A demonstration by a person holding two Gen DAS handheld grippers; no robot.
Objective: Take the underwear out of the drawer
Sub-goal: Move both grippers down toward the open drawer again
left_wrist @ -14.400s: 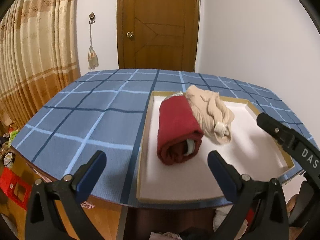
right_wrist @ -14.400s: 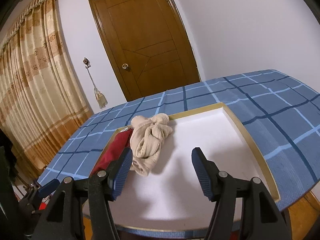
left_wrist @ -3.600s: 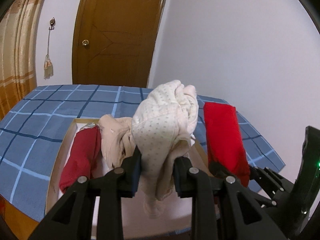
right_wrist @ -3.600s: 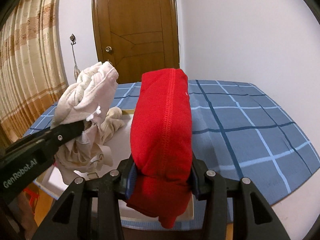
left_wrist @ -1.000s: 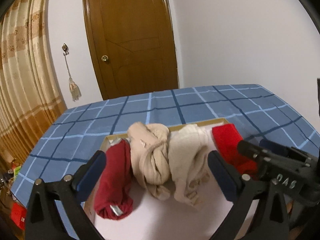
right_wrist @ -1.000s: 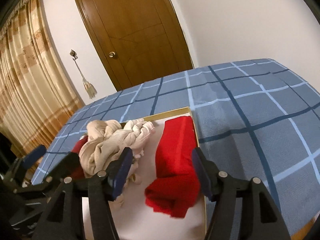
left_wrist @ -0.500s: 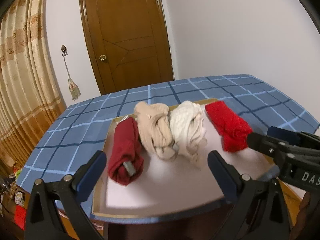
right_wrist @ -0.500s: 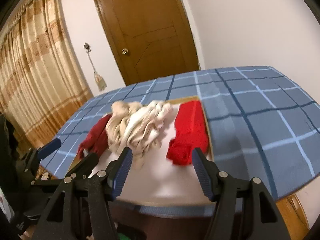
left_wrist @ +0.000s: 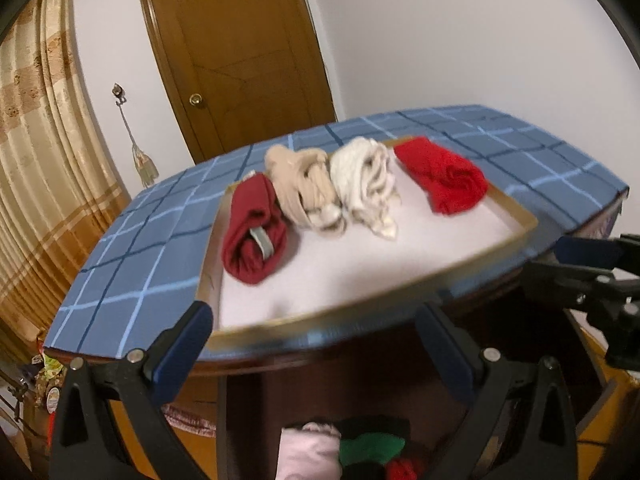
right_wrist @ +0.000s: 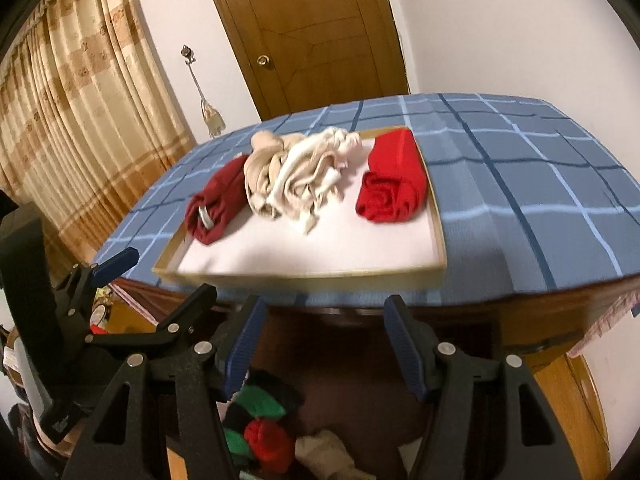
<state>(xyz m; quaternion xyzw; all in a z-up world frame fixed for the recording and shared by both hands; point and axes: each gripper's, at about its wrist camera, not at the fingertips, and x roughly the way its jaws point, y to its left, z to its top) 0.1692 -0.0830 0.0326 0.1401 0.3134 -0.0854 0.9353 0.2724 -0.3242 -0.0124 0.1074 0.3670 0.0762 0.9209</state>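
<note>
Now, step: reach down into drawer (right_wrist: pixel 320 432) w/ both grippers for more.
Underwear: four rolls in tray (left_wrist: pixel 516 216) on surface; more garments (right_wrist: pixel 260 436) in drawer below front edge.
Left gripper (left_wrist: pixel 316 350): fingers spread, empty.
Right gripper (right_wrist: pixel 322 346): fingers spread, empty.
Tip: pinch one bundle mid-roll, lift straight.

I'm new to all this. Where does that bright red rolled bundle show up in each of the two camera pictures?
Left wrist view: the bright red bundle lies right of centre, rightmost of four bundles in the tray.
Right wrist view: the bright red bundle sits just right of centre, against the tray's right rim.
Shared landmark: the brown door behind the table.
</note>
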